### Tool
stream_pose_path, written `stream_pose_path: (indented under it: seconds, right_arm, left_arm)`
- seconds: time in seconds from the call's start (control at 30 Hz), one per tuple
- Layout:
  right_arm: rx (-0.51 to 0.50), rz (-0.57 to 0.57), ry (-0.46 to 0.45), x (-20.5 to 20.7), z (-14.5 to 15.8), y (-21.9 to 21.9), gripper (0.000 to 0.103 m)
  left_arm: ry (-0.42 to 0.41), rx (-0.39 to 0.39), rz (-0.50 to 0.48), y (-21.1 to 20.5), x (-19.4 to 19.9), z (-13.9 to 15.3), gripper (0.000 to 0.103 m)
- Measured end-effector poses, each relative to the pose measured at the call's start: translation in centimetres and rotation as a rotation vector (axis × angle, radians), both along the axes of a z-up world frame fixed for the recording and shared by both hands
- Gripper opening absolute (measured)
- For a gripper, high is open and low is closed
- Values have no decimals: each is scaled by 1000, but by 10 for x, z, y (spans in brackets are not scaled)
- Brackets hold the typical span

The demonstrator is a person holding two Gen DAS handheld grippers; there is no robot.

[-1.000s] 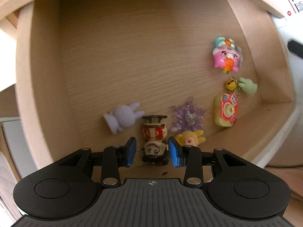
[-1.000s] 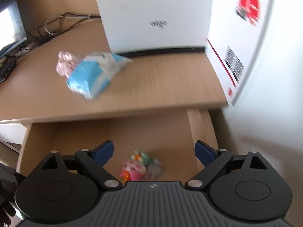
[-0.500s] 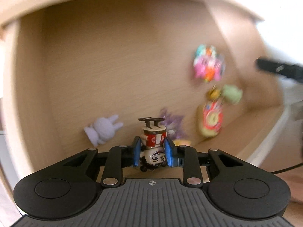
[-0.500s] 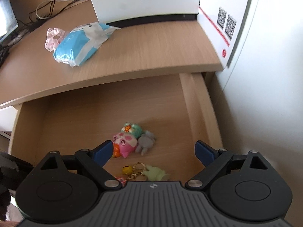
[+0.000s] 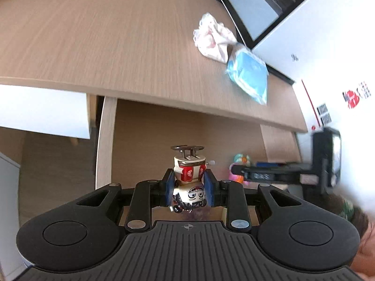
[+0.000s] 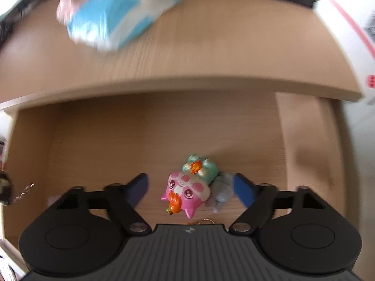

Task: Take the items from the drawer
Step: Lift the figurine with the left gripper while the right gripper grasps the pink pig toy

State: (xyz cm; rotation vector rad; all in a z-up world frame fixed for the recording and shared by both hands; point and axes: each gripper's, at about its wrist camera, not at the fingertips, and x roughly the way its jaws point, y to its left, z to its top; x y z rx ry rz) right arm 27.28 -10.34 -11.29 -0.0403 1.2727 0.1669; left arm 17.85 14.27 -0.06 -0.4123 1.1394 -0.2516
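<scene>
Desk top: it carried a blue packet and a crumpled pink-and-white cloth; none of the small toys showed on it yet, so I judged nothing visibly delivered there.
Drawer: it stood pulled out under the desk edge, most of its floor bare in the right wrist view, the remaining toys gathered toward its near right part.
Left gripper: its blue pads were pinched on the small bearded figurine, gripping it by the sides with its flat cap pointing away from the camera.
Bearded figurine: it was clear of the drawer floor and held over the drawer's front part, so this pick looked done and only the setting-down remained.
Right gripper: its jaws had just been narrowing but stood apart, straddling the pink cat toy without pressing it.
Pink cat toy: it lay on the drawer floor, touching a teal toy and a grey plush.
Left to do: by my reading, closing on the cat, then the others.
</scene>
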Motion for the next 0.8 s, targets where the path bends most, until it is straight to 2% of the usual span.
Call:
stream_pose_path:
  seconds: [0.13, 0.17, 0.2, 0.23, 0.33, 0.6, 0.8]
  right_arm:
    - [-53, 89, 21, 0, -14, 19, 67]
    - [-69, 101, 26, -1, -17, 23, 62]
    - [-81, 111, 32, -2, -19, 25, 51]
    - [-92, 118, 45, -3, -20, 28, 49]
    - [-73, 117, 26, -14, -11, 28, 48]
    - [25, 75, -94, -52, 44, 18, 48]
    - [81, 43, -142, -72, 75, 4, 48]
  left_arm:
    - [21, -2, -4, -9, -7, -2, 30]
    - [23, -4, 0, -9, -9, -6, 30]
    - [25, -8, 3, -12, -13, -6, 30]
    - [25, -12, 1, -14, -12, -6, 30]
    - [20, -15, -17, -20, -12, -4, 30]
    - [27, -19, -67, -37, -1, -10, 30]
    - [-52, -48, -95, -46, 3, 7, 30]
